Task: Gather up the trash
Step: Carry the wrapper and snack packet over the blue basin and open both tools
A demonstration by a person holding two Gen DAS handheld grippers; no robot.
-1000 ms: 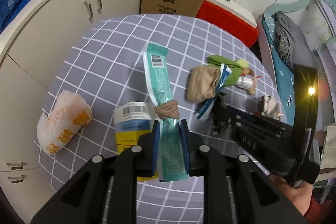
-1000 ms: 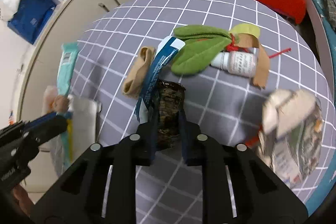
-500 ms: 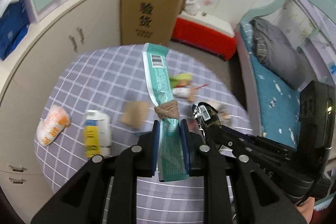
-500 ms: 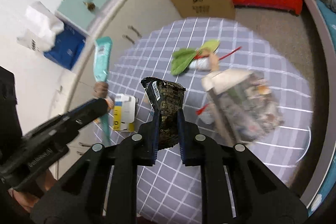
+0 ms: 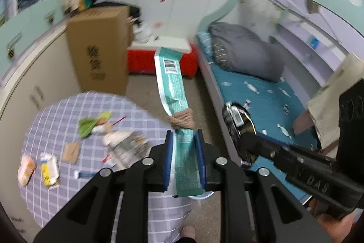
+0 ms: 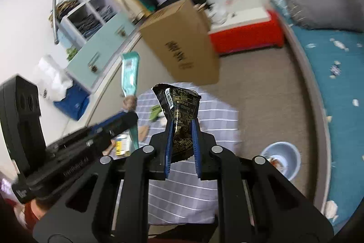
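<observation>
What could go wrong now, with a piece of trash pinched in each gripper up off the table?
The long teal wrapper sticks far beyond the left gripper, so it might flop or slip out. The black snack bag in the right gripper is crumpled and could shed crumbs. The blue bin sits low on the floor, so a drop could miss.
</observation>
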